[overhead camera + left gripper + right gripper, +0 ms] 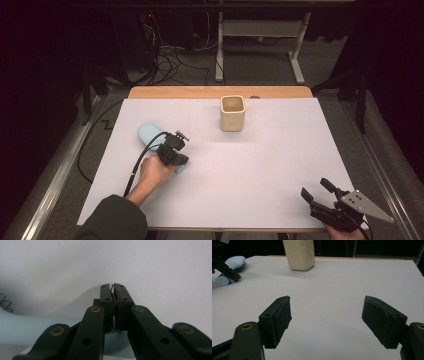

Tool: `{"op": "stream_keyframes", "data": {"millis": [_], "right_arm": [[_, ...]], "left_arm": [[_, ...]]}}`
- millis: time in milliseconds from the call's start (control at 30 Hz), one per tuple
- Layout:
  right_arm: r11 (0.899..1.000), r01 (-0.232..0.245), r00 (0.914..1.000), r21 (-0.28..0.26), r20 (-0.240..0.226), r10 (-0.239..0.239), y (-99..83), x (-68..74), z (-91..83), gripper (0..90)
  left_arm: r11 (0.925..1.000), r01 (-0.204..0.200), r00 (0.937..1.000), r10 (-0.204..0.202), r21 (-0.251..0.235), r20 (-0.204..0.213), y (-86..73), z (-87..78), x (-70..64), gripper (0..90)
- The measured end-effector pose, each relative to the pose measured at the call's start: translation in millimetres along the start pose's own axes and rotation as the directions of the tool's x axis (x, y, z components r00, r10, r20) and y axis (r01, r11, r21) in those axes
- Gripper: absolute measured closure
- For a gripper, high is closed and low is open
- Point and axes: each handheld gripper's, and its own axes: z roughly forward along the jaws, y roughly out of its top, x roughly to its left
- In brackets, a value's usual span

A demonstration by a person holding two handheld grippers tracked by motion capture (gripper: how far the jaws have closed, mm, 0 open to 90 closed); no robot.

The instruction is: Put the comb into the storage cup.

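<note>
Pale blue thing: a hairbrush [151,137] with dark bristles, lying flat on the white table cover [280,165], well to the left of the cream cup [232,113] and nearer the person than it.
Cream ceramic landmark: the cup stands upright near the far edge of the cover, mouth open; nothing can be seen inside it.
Left gripper [176,154]: sits over the brush's handle end, left of the cup; in the left gripper view its jaws are pressed together with only a thin slit between them, the blue handle [30,327] passing beneath the linkage. Whether they pinch the handle I cannot tell.
Right gripper [325,317]: low at the near right corner, well apart from the cup, jaws spread wide over bare cover.
Done so far: judging by this, the brush has been reached, not lifted.
Left to do: likely a firm grip, a lift, and the carry toward the cup.
</note>
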Motion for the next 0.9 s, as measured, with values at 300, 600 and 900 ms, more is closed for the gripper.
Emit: {"op": "stream_keyframes", "data": {"millis": [300,600,900], "right_arm": [[1.000,-0.001,1.0000,-0.002,-0.001,0.001,0.0,0.0,0.0,24.1],[1.000,-0.004,1.0000,-0.004,0.001,0.004,-0.1,-0.5,-0.1,24.1],[1.000,-0.007,1.0000,-0.003,0.002,0.007,0.0,-0.3,0.0,24.1]], "left_arm": [[0.9993,-0.036,0.9993,0.036,0.001,-0.003,-11.7,-3.7,-9.8,85.9],[0.9989,-0.044,0.9990,0.044,-0.015,-0.012,-23.6,-10.5,-12.4,85.9],[0.9987,-0.036,0.9992,0.035,-0.035,-0.019,-35.1,-13.5,-11.2,85.9]]}}
